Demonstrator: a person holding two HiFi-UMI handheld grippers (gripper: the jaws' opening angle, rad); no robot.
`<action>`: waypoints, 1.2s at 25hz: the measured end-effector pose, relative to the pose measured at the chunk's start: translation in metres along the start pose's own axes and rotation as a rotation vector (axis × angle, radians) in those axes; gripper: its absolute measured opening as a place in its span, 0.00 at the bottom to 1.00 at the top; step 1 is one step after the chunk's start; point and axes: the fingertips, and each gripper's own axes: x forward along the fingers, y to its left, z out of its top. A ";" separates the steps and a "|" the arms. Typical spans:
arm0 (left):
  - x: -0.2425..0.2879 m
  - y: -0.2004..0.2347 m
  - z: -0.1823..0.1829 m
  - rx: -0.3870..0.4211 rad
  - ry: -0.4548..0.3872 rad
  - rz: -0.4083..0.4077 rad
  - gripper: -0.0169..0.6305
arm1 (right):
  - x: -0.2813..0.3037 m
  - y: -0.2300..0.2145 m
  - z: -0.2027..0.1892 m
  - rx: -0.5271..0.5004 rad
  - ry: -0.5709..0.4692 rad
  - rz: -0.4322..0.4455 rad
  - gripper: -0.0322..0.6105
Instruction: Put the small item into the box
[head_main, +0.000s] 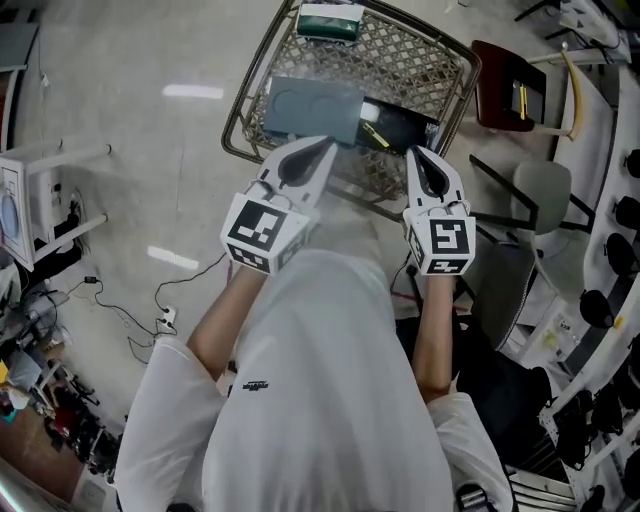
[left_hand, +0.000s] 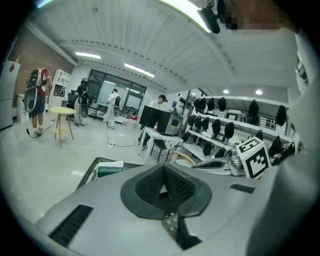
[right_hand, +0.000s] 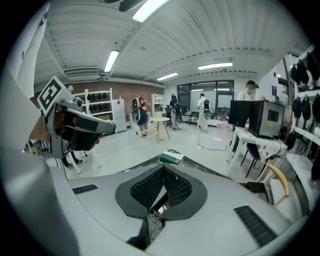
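A wire basket (head_main: 452, 62) stands on the floor in front of me. In it lie a flat grey box (head_main: 310, 108), a black item with a yellow mark (head_main: 398, 126) and, at the far end, a small green-and-white pack (head_main: 330, 20). My left gripper (head_main: 325, 143) hovers over the grey box's near edge, jaws shut with nothing between them. My right gripper (head_main: 413, 152) hangs over the black item, also shut and empty. The pack shows beyond the closed jaws in the left gripper view (left_hand: 110, 170) and the right gripper view (right_hand: 171, 158).
A dark red seat (head_main: 508, 85) and a grey chair (head_main: 540, 190) stand right of the basket. A white table (head_main: 35, 190) is at the left, with cables (head_main: 165, 320) on the floor. Several people stand far off in the room (left_hand: 114, 107).
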 end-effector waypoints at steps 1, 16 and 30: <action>-0.005 -0.002 0.006 0.004 -0.010 -0.002 0.03 | -0.006 0.002 0.009 -0.012 -0.017 -0.009 0.05; -0.058 -0.016 0.073 0.063 -0.142 -0.013 0.03 | -0.062 0.031 0.111 0.000 -0.255 -0.043 0.05; -0.072 -0.017 0.085 0.090 -0.184 -0.018 0.03 | -0.089 0.037 0.121 0.027 -0.333 -0.094 0.05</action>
